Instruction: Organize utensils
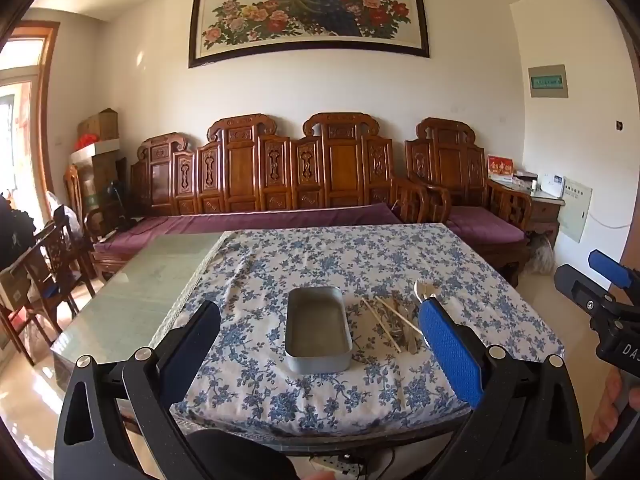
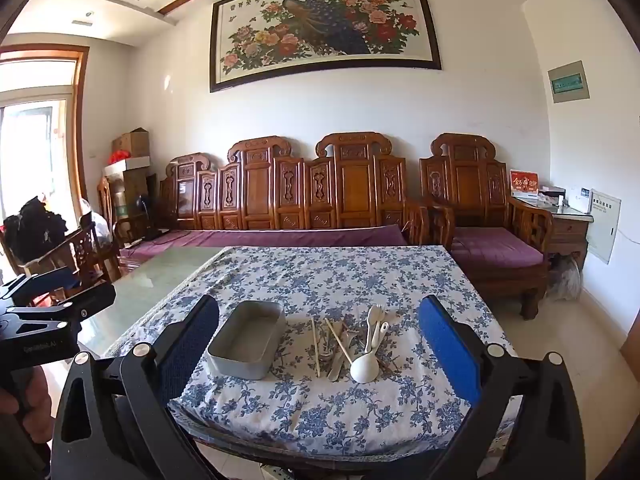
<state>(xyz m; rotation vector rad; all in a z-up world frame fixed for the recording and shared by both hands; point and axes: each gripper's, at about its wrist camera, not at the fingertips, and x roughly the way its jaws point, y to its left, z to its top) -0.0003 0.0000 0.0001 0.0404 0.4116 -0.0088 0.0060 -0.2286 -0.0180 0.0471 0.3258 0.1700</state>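
A grey rectangular metal tin [image 1: 318,330] lies empty on the blue-flowered tablecloth [image 1: 360,264]; it also shows in the right wrist view [image 2: 248,338]. Right of it lies a pile of utensils [image 2: 352,340]: wooden chopsticks [image 2: 338,340], a white ladle spoon [image 2: 365,366], a white fork and spoon [image 2: 374,320], and metal cutlery. In the left wrist view the chopsticks [image 1: 386,322] lie beside the tin. My left gripper [image 1: 320,340] is open, held short of the table's near edge. My right gripper [image 2: 320,340] is open, also held back from the table.
The tablecloth [image 2: 360,280] covers the right part of a glass-topped table [image 1: 152,276]. A carved wooden sofa with purple cushions [image 1: 280,184] stands behind it, with chairs [image 1: 52,256] at the left. A power strip [image 1: 340,466] lies under the near edge.
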